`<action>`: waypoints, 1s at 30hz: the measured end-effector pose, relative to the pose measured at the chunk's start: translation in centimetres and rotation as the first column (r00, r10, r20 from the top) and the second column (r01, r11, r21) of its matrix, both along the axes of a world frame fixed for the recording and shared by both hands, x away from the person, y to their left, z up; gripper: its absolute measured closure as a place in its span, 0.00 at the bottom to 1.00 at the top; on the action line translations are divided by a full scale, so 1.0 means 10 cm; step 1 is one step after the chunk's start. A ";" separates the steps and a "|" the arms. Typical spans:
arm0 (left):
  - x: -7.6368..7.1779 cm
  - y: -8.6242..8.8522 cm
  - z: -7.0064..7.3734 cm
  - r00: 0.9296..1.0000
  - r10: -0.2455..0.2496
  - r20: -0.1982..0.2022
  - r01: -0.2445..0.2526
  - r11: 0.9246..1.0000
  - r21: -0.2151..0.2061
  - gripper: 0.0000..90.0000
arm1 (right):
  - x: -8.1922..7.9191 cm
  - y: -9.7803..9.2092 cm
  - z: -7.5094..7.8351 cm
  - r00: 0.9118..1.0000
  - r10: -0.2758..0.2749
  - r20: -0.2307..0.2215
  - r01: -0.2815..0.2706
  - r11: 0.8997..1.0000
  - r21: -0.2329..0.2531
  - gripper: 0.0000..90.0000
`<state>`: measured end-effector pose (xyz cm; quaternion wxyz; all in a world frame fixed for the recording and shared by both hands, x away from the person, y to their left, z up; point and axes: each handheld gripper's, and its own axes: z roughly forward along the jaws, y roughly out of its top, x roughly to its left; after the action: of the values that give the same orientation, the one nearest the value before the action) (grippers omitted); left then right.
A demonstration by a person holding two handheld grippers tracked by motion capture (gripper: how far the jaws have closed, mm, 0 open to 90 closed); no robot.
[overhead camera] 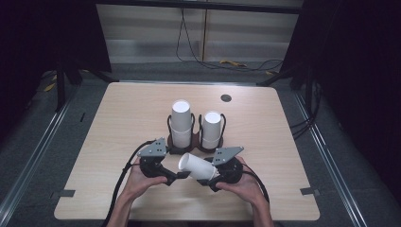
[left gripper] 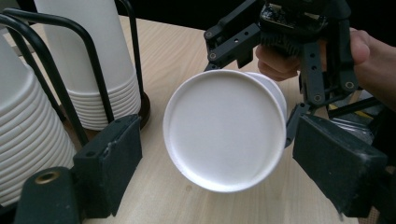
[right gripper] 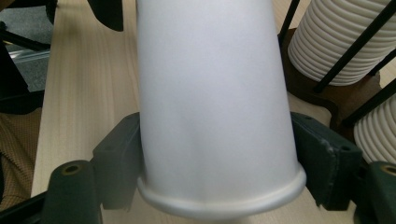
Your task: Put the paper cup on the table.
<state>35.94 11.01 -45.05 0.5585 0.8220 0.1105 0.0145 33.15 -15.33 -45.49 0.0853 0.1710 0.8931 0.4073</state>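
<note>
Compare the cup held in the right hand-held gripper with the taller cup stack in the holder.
The held cup is a single cup lying tilted on its side off the table; the taller stack is many nested cups standing upright, base up, in a black wire holder. The right hand-held gripper clamps the cup near its rim; nothing grips the stack. Both are plain white.

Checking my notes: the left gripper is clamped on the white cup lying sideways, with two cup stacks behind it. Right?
Not quite: the right gripper clamps the white cup, as the right gripper view shows. The left gripper is open around its base. Two cup stacks do stand behind.
</note>
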 end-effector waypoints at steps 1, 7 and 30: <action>0.00 0.00 0.00 1.000 -0.002 0.002 0.002 1.000 0.002 0.17 | 0.00 0.00 0.00 1.000 0.002 -0.003 -0.002 1.000 -0.003 0.27; 0.00 0.00 0.00 1.000 -0.007 0.000 0.007 1.000 0.013 0.18 | 0.01 0.02 0.02 1.000 0.007 -0.004 -0.007 1.000 -0.025 0.27; 0.03 -0.07 0.04 0.998 -0.055 0.018 0.052 0.985 0.162 0.19 | 0.07 0.08 0.09 0.999 0.032 -0.004 -0.032 0.992 -0.121 0.28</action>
<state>36.21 10.35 -44.66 0.4916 0.8669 0.0805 0.0175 33.83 -14.51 -44.59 0.0879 0.1515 0.9189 0.3535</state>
